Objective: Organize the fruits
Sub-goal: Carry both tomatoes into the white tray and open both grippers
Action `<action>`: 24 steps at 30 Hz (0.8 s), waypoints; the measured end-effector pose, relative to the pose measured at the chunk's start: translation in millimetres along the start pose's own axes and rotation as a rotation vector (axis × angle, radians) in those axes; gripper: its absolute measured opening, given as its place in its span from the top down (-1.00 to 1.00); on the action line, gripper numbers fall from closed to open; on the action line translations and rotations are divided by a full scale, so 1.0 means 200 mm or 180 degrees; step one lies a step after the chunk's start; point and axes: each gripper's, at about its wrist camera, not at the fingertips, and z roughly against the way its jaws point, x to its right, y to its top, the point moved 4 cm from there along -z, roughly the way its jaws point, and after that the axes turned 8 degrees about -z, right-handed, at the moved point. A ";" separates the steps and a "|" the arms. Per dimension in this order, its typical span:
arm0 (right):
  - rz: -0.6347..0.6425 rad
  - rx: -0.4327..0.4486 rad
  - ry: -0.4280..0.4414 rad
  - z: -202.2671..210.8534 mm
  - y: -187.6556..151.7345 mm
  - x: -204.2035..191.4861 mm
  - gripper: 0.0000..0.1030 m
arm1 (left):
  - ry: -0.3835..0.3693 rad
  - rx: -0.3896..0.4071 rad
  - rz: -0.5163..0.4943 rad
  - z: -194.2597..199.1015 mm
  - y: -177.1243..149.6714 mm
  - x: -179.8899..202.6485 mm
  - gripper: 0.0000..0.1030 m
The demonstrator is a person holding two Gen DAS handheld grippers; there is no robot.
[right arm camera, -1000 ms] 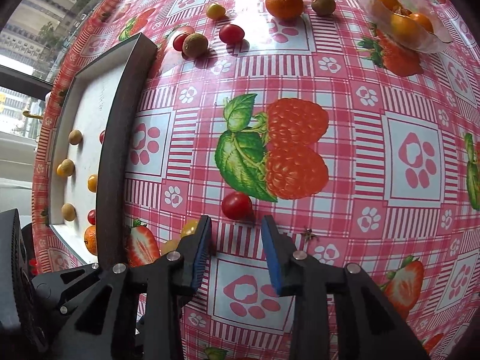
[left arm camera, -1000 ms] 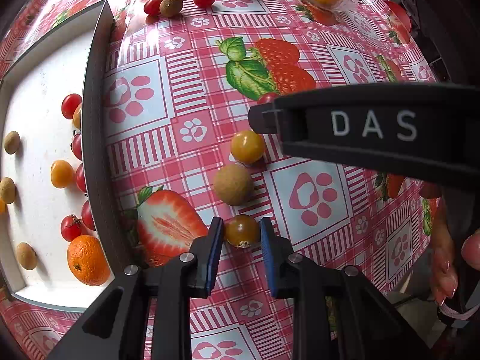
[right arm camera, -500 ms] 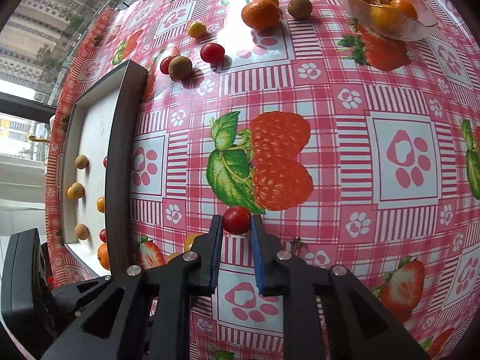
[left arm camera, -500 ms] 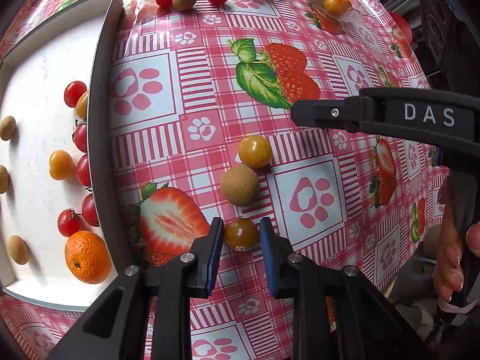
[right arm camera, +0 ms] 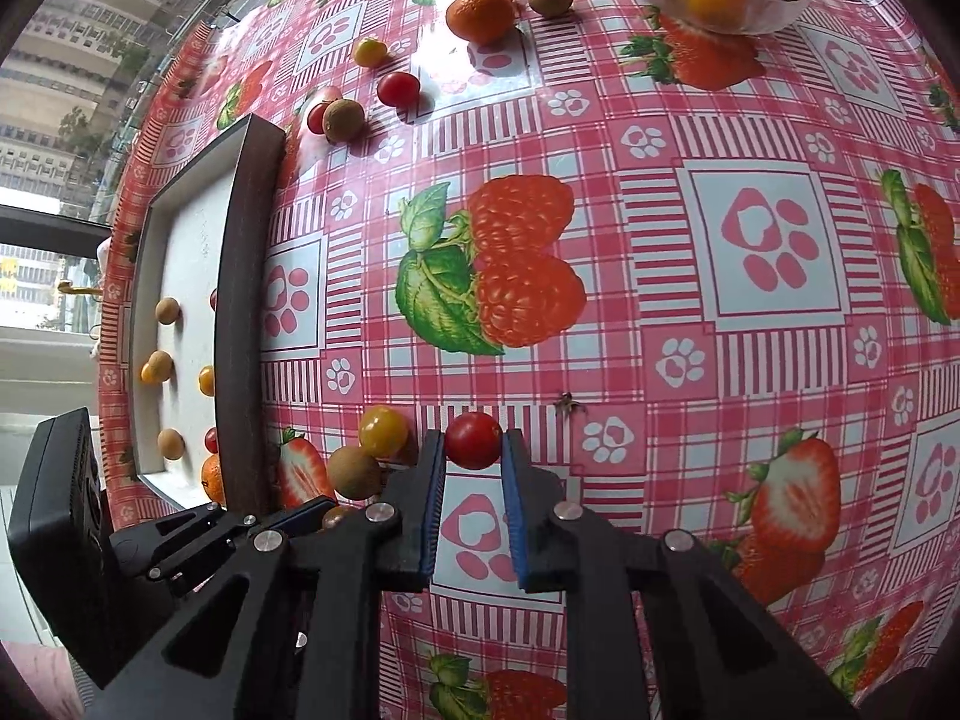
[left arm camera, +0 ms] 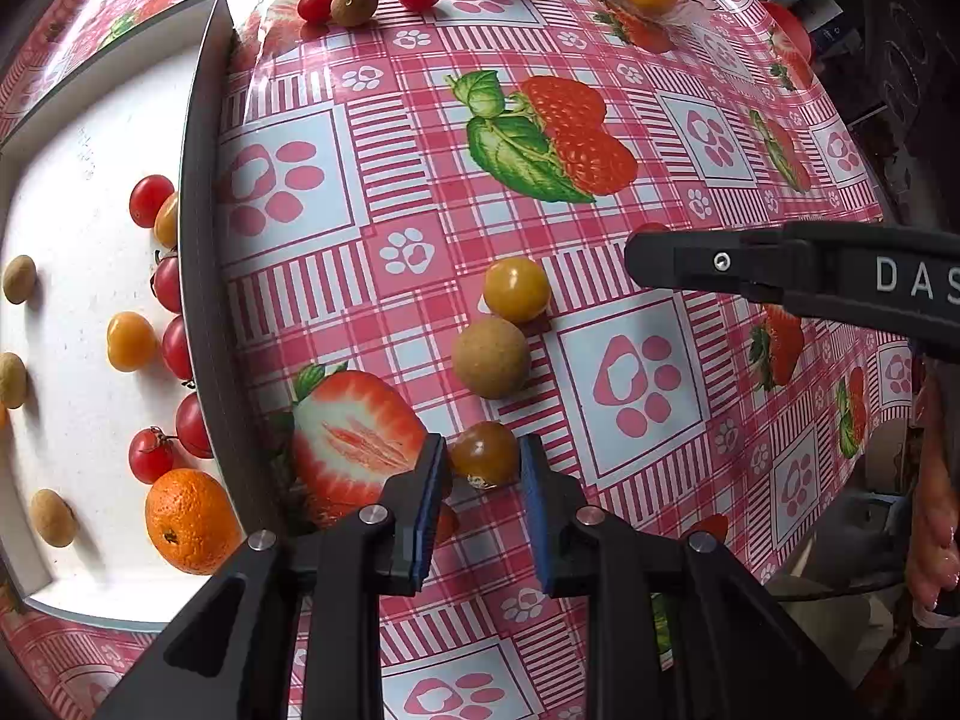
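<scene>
The right gripper point(right arm camera: 473, 449) clasped a red cherry tomato point(right arm camera: 473, 447); the left gripper point(left arm camera: 483, 459), jaws closing, bracketed a brownish tomato point(left arm camera: 485, 453).

Checked tablecloth point(right arm camera: 750, 138) carries tray point(right arm camera: 240, 300), glass bowl point(right arm camera: 774, 6) and scattered fruits point(right arm camera: 480, 15).

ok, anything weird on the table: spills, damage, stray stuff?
Only a small dark spidery speck on the tablecloth, just right of the red cherry tomato. Insect or dried stem, cannot tell. Fruit looks intact, nothing spilled.
</scene>
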 end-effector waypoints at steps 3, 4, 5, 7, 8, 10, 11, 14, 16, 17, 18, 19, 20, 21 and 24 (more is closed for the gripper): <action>-0.0024 -0.0007 0.0009 0.00 -0.01 -0.01 0.62 | -0.0103 0.0020 0.0038 0.02 0.00 0.00 0.59; -0.0026 -0.0009 0.0011 0.01 -0.01 -0.01 0.62 | -0.0122 0.0043 0.0045 0.04 0.00 -0.01 0.59; -0.0027 -0.0008 0.0014 0.02 -0.01 -0.02 0.62 | -0.0139 0.0066 0.0055 0.05 0.01 -0.01 0.59; -0.0021 0.0011 0.0024 0.03 -0.02 -0.05 0.62 | -0.0170 0.0129 0.0100 0.10 0.02 -0.04 0.59; -0.0006 0.0017 0.0028 0.04 -0.02 -0.06 0.62 | -0.0187 0.0165 0.0132 0.13 0.02 -0.05 0.59; 0.0024 0.0028 0.0045 0.05 -0.02 -0.11 0.61 | -0.0197 0.0249 0.0185 0.19 0.04 -0.09 0.59; 0.0046 0.0035 0.0057 0.06 -0.01 -0.14 0.62 | -0.0184 0.0302 0.0207 0.23 0.04 -0.12 0.59; 0.0145 0.0059 0.0110 0.09 0.02 -0.24 0.62 | -0.0118 0.0464 0.0286 0.34 0.07 -0.21 0.59; 0.0235 0.0067 0.0155 0.10 0.03 -0.33 0.62 | -0.0042 0.0556 0.0359 0.40 0.08 -0.30 0.59; 0.0281 0.0068 0.0177 0.10 0.04 -0.38 0.62 | -0.0003 0.0594 0.0403 0.43 0.08 -0.35 0.59; 0.0326 0.0068 0.0193 0.10 0.05 -0.43 0.62 | 0.0038 0.0624 0.0443 0.45 0.09 -0.40 0.59; 0.0375 0.0068 0.0212 0.09 0.06 -0.48 0.62 | 0.0107 0.0652 0.0490 0.47 0.09 -0.47 0.58; 0.0421 0.0065 0.0230 0.08 0.07 -0.53 0.62 | 0.0169 0.0670 0.0528 0.48 0.09 -0.53 0.58; 0.0464 0.0057 0.0241 0.07 0.08 -0.58 0.62 | 0.0225 0.0685 0.0577 0.49 0.09 -0.59 0.58; 0.0577 0.0019 0.0242 0.01 0.12 -0.73 0.62 | 0.0362 0.0686 0.0719 0.50 0.09 -0.77 0.59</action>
